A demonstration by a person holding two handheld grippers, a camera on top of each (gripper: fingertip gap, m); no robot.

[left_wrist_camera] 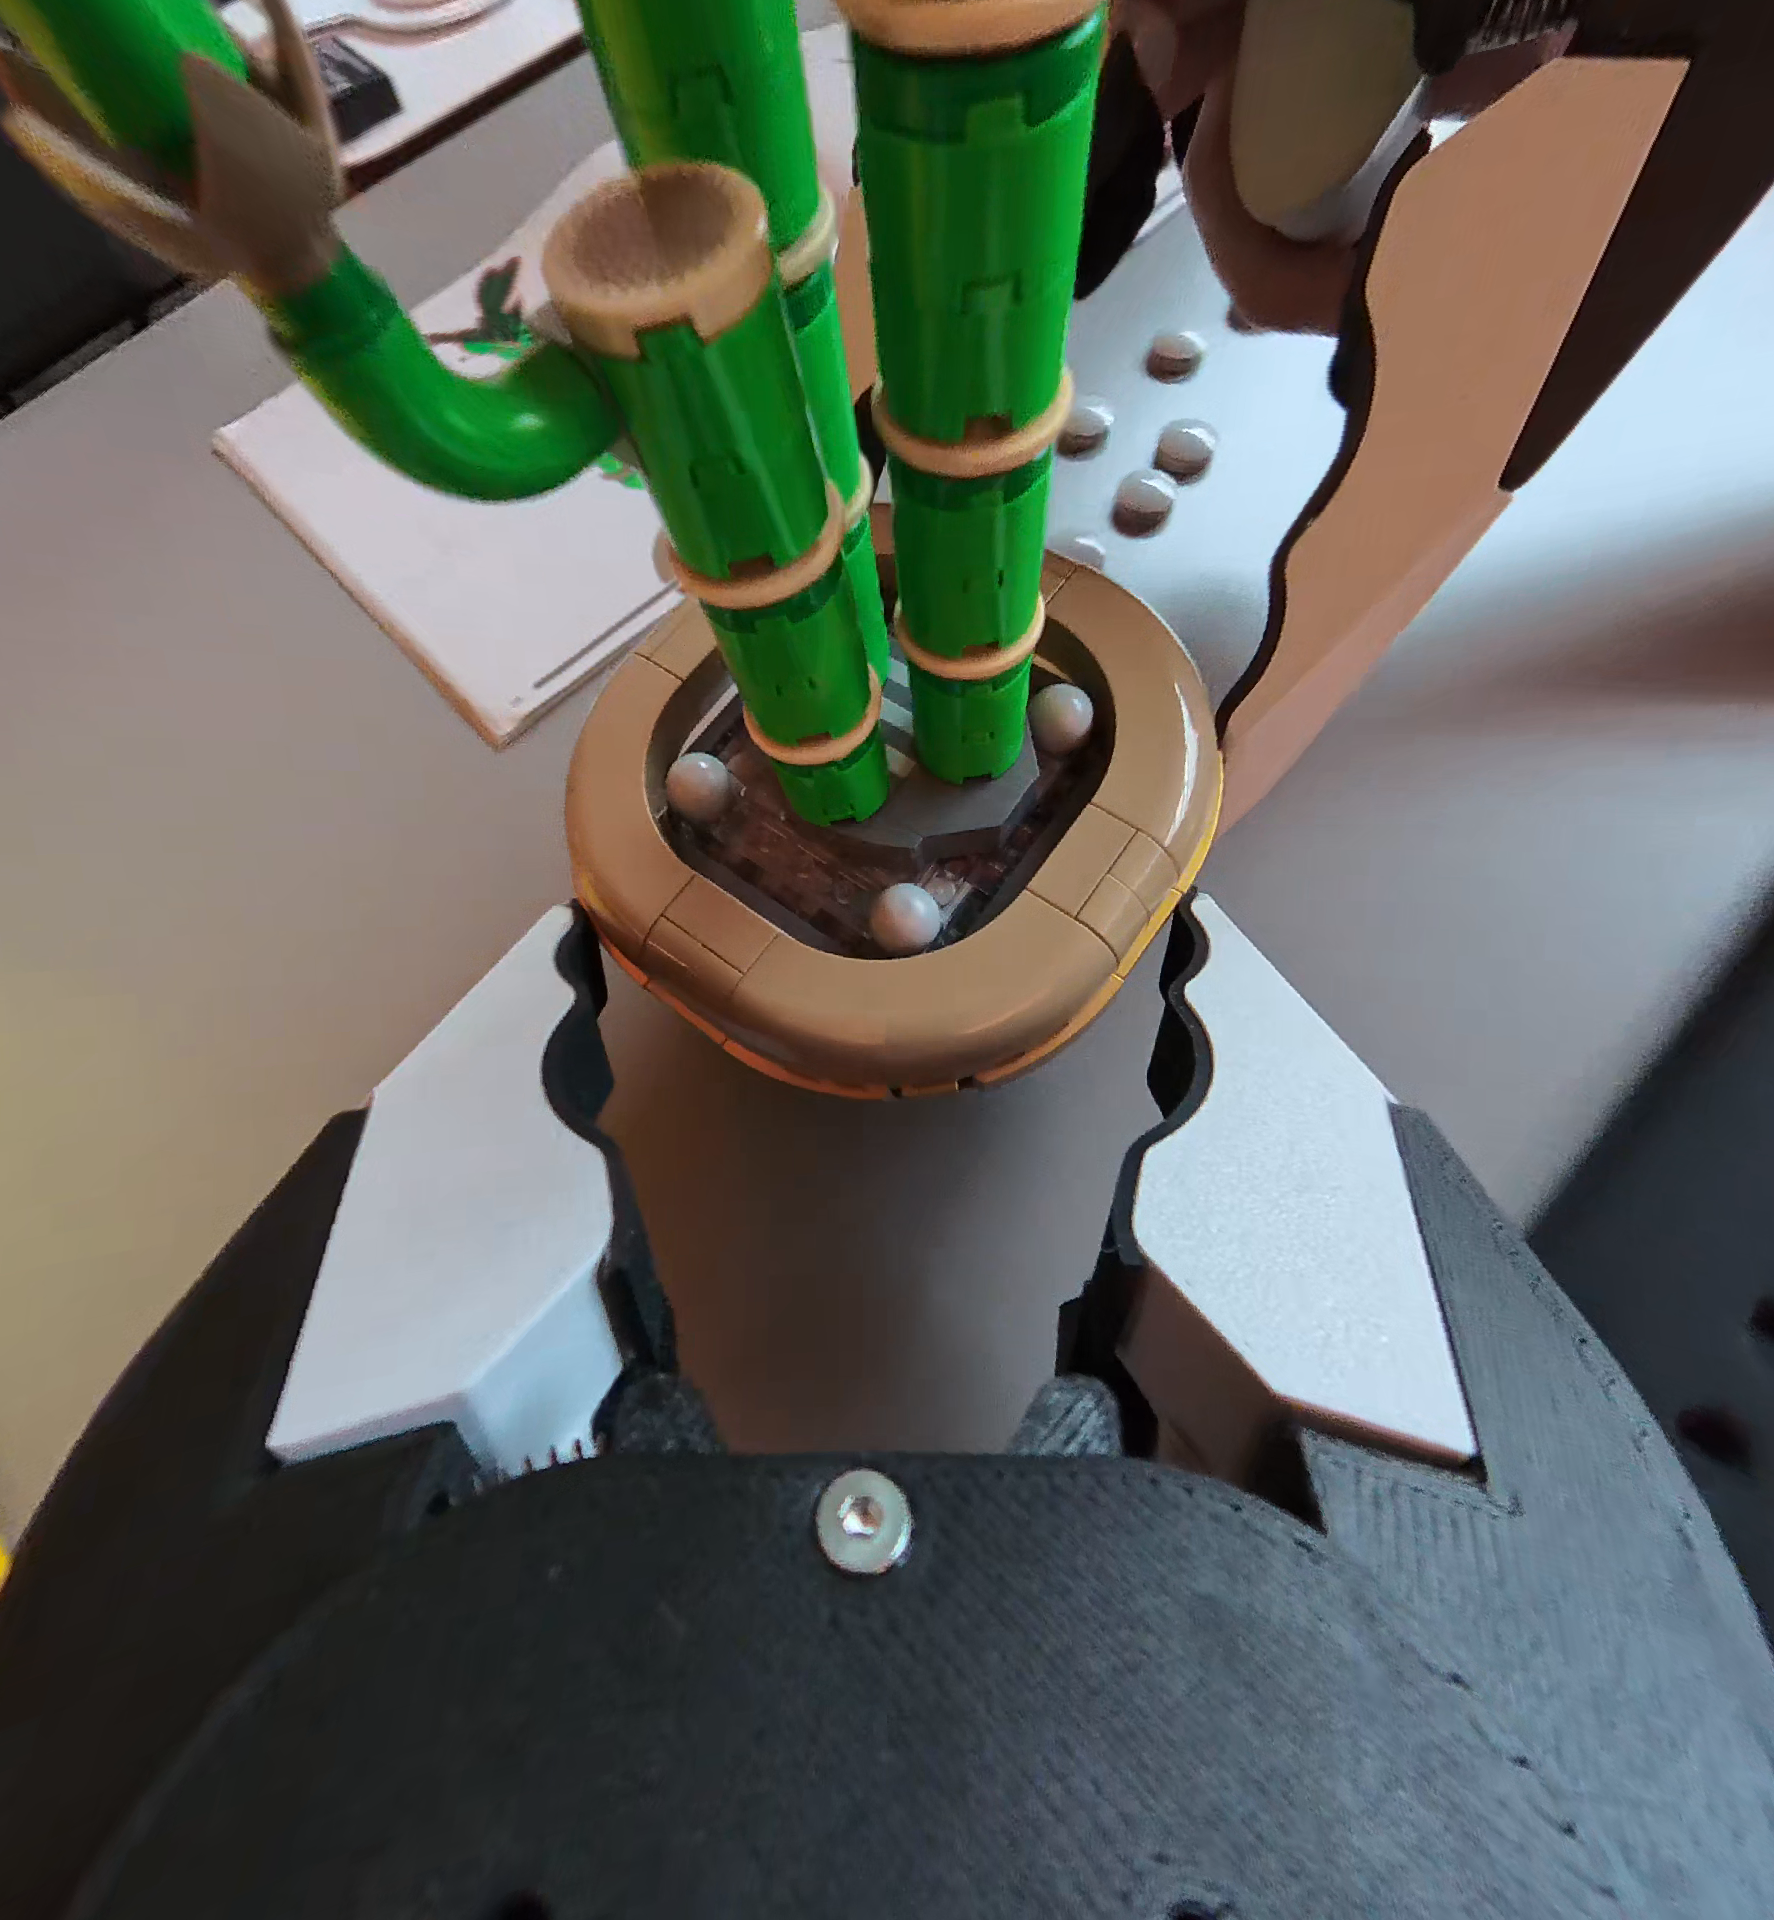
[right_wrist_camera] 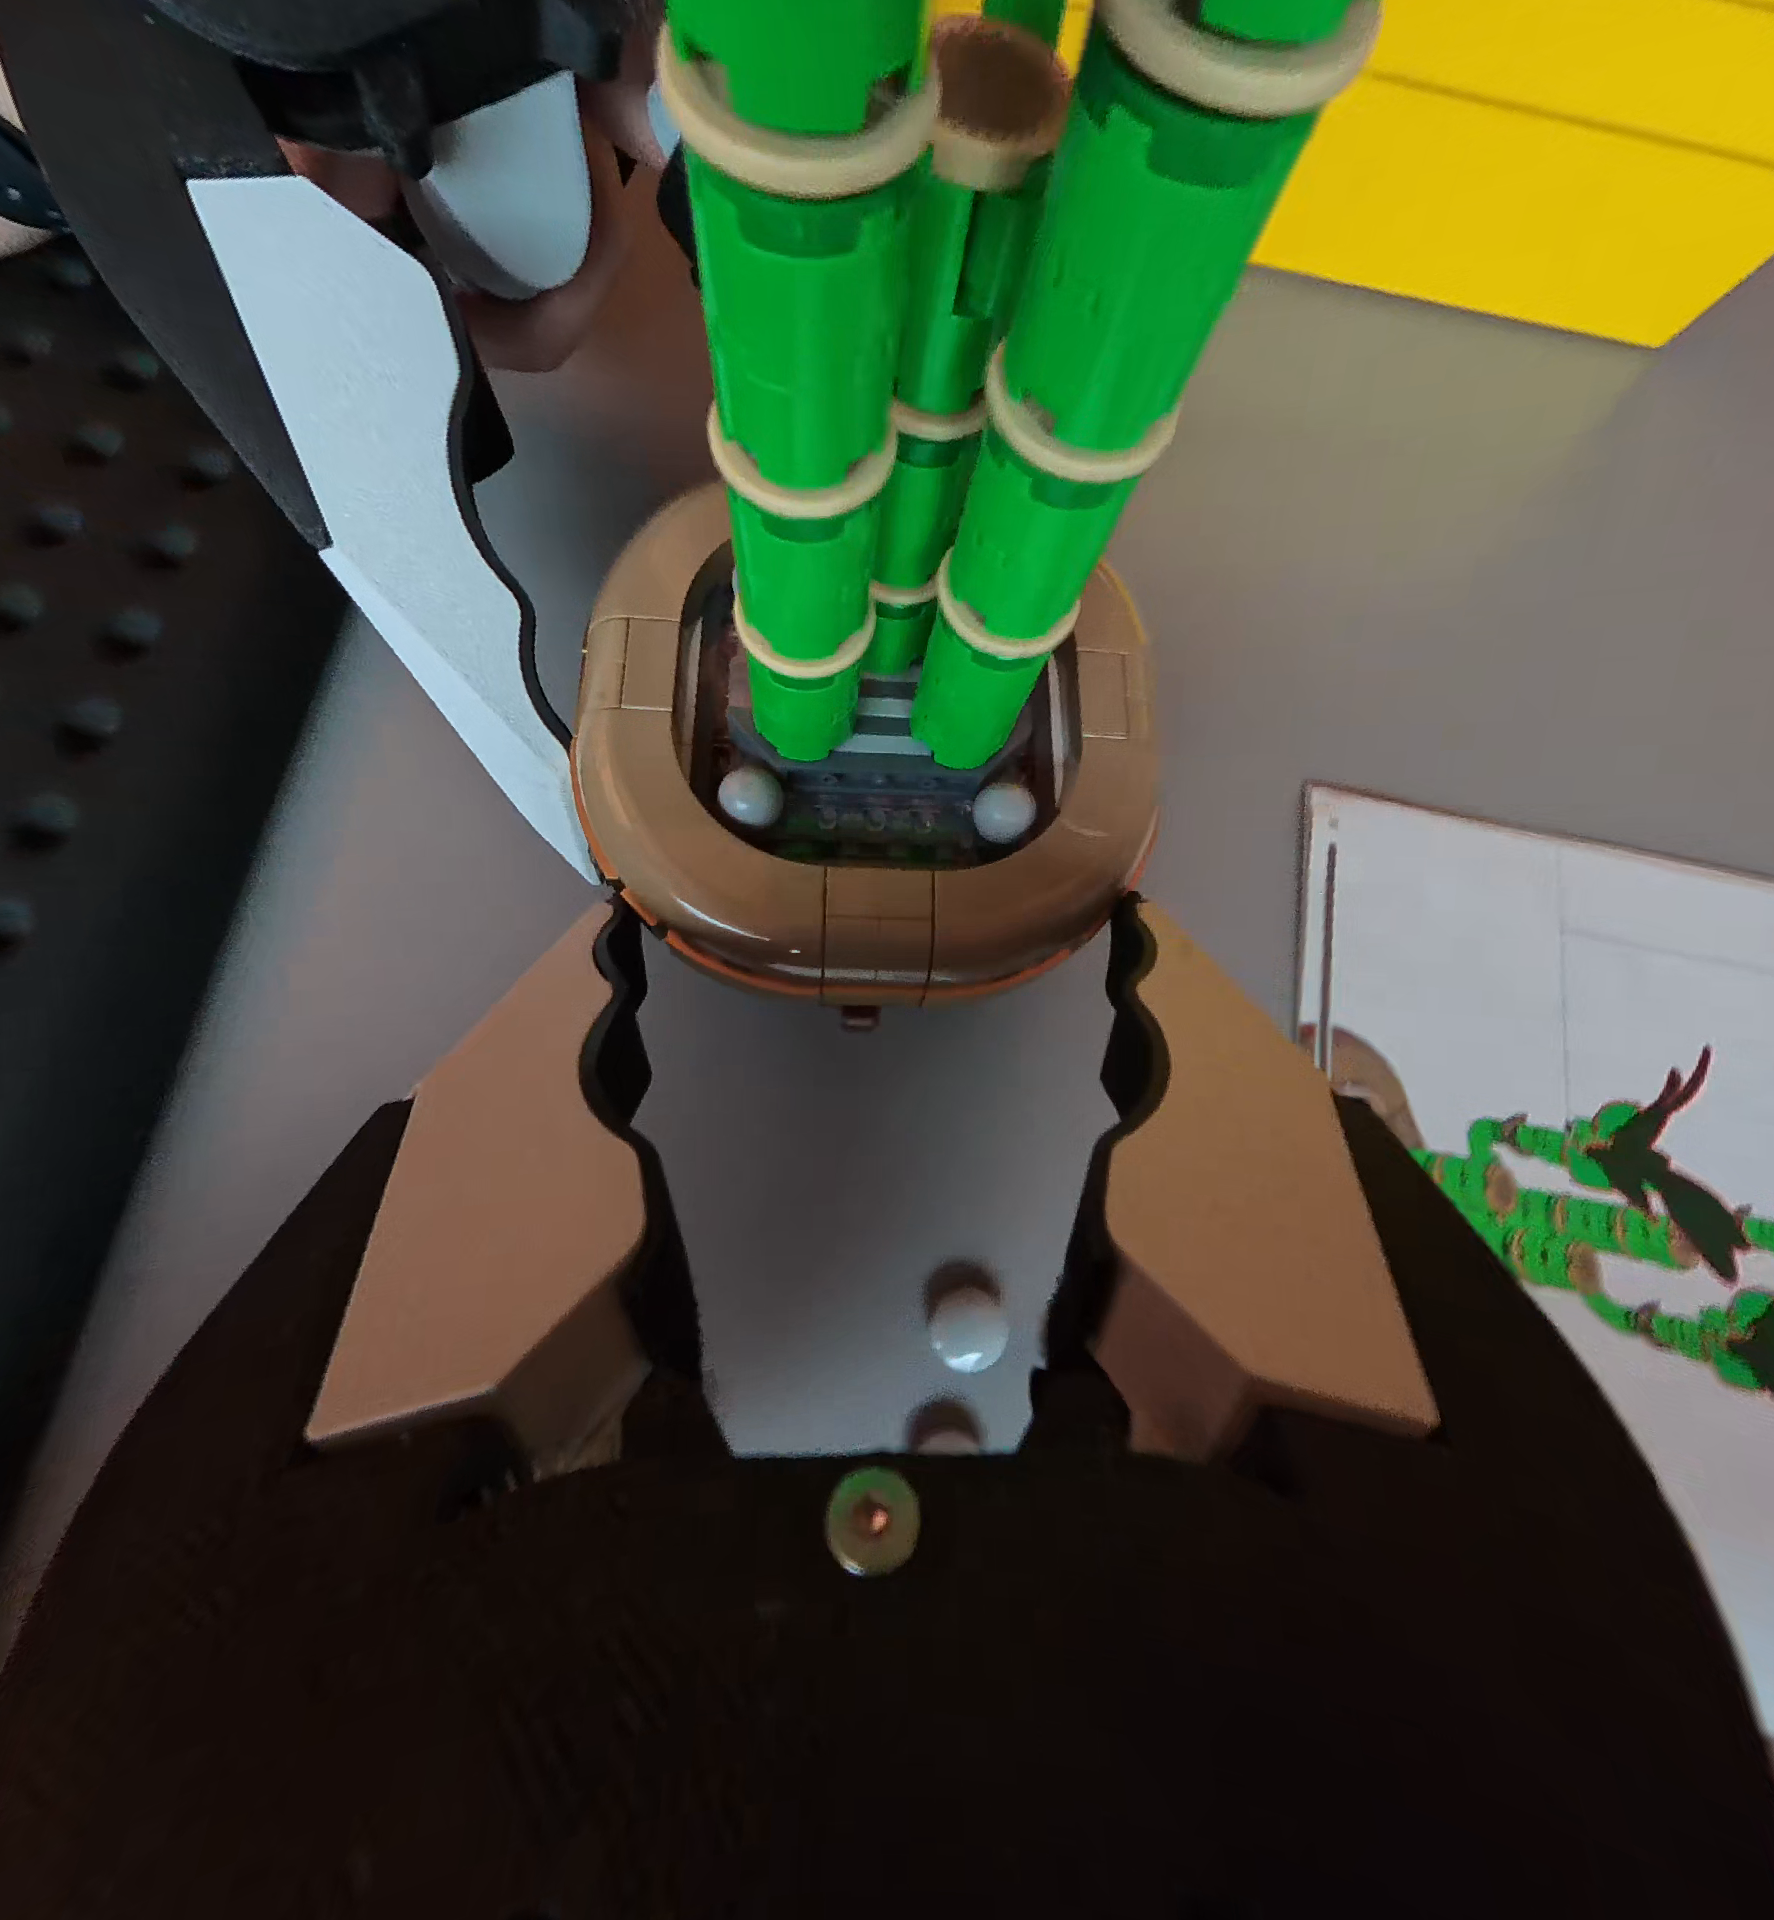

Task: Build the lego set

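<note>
A lego bamboo plant stands in a rounded tan pot [left_wrist_camera: 893, 1008] [right_wrist_camera: 862, 935]. Three green stalks [left_wrist_camera: 966, 312] [right_wrist_camera: 800, 416] with tan rings rise from it. One short stalk carries a curved green branch [left_wrist_camera: 415, 405] with brown leaves. Grey balls [left_wrist_camera: 904, 914] [right_wrist_camera: 750, 795] sit on the dark filling inside the pot. My left gripper [left_wrist_camera: 883, 925], with white fingers, has its tips pressed on the pot's two sides. My right gripper [right_wrist_camera: 870, 920], with tan fingers, holds the pot's sides from the opposite side. Each gripper's finger also shows in the other view [left_wrist_camera: 1382, 499] [right_wrist_camera: 395, 499], touching the pot.
An instruction booklet [left_wrist_camera: 447, 582] [right_wrist_camera: 1589, 1039] lies on the grey table beside the pot. Several loose grey round pieces [left_wrist_camera: 1174, 447] [right_wrist_camera: 961, 1330] lie near the right gripper. A black perforated board [right_wrist_camera: 52, 623] [left_wrist_camera: 1745, 1351] and a yellow surface [right_wrist_camera: 1537, 156] border the table.
</note>
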